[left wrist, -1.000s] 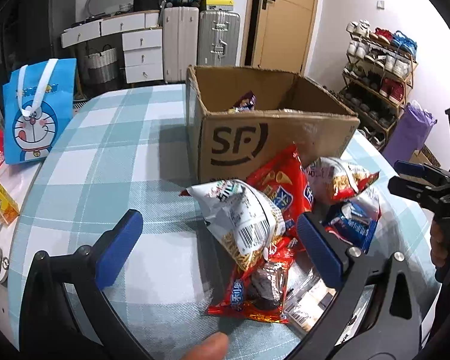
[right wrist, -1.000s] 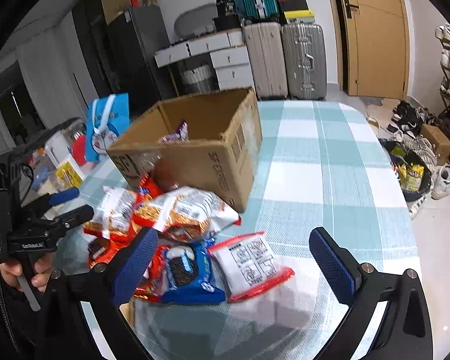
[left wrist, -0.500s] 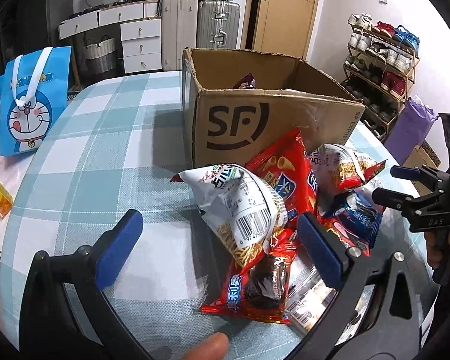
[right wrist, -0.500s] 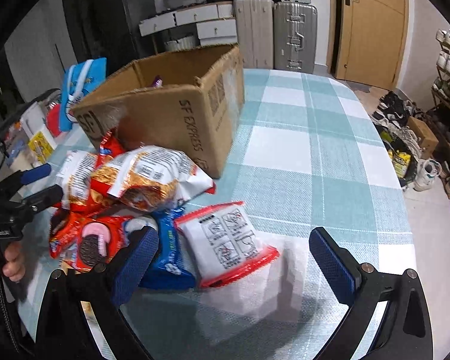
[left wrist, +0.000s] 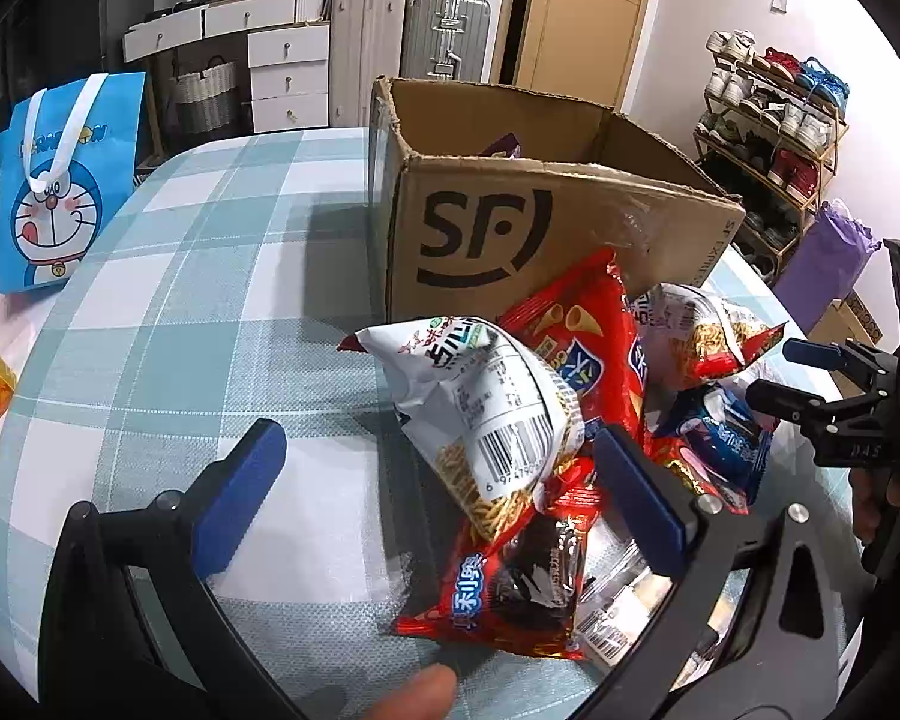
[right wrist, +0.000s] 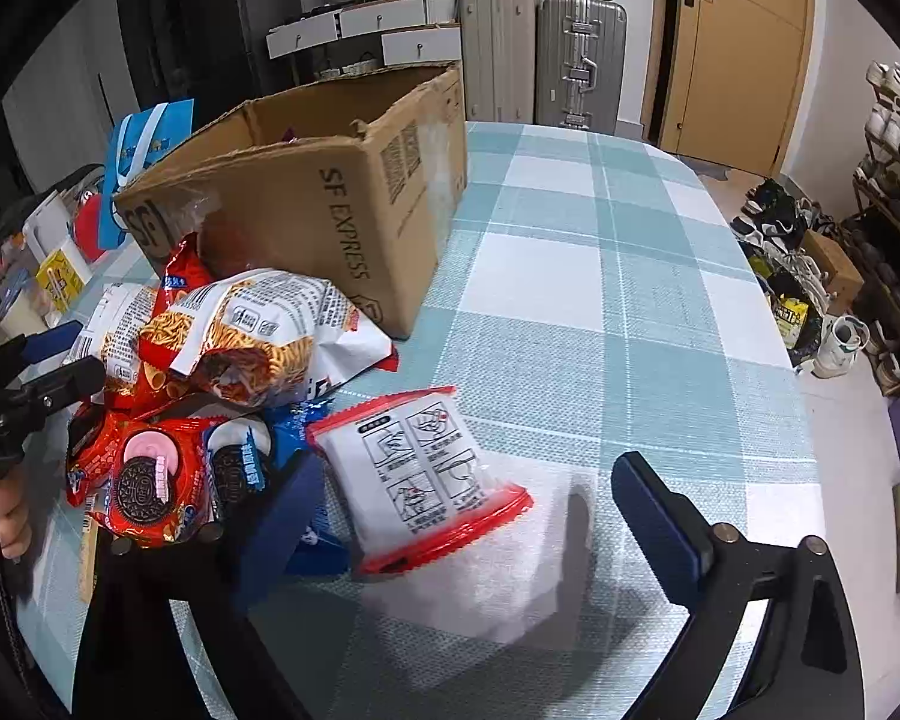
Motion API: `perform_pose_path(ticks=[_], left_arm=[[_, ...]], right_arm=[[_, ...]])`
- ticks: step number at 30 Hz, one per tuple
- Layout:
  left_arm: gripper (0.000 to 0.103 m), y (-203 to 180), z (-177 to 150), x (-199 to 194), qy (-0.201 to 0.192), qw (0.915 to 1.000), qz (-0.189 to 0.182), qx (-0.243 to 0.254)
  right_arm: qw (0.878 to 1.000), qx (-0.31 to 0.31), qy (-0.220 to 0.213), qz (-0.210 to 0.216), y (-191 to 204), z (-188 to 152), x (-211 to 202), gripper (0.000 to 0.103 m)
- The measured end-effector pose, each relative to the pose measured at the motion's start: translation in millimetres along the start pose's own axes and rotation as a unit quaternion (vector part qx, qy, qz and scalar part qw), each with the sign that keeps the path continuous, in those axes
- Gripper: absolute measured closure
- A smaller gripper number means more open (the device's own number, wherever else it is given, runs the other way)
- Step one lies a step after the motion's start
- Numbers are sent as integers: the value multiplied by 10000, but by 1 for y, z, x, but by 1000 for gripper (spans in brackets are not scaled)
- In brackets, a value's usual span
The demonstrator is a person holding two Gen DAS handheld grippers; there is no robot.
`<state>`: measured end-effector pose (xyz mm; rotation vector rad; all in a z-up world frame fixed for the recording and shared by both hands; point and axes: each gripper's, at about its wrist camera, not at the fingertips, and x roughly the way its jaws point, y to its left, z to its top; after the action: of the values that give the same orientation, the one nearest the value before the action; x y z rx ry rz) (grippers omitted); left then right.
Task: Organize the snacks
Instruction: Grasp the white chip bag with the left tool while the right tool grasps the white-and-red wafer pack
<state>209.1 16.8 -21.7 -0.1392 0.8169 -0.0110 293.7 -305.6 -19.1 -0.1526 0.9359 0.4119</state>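
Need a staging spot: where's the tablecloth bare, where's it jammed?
Bare: tablecloth right of the box, toward the door; also the stretch between the box and blue bag. Jammed: snack pile in front of the box.

Tablecloth (right wrist: 600, 312) right of cardboard box (right wrist: 354, 210) bare; snack pile (right wrist: 210, 396) crowds its front.
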Motion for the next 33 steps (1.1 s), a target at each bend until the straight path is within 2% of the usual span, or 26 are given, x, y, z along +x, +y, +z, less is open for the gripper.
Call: perform_pose_path(ticks=[4,8,14,16,18,20,24,33], left_arm=[[1,1,0,3,38,10000,46,-47],[1,2,0,4,44,10000,27,-81],[1,4,0,8,68,9999,30,-89],[1,3,-1,8,73,9999,68,-51],[1,2,-1,9,56,9999,80,-29],[1,1,-1,8,47,10000,64,-14],[1,0,-1,7,42,10000,23,-47],[1,-1,2,7,86,9999,30,-116]], right_arm=[[10000,-43,75,-9,-1,-1,1,10],[9997,-143,196,3,1,-3,6,19],[9997,-150,198,46,4,-4,13,26],[9998,-142,144,11,5,-4,13,30],[9998,-147,92,-34,7,-4,13,40],[9998,-183,77,-14,10,-4,13,43],[9997,-228,29,131,13,-5,10,45],[9993,-209,-277,148,12,-2,-10,46]])
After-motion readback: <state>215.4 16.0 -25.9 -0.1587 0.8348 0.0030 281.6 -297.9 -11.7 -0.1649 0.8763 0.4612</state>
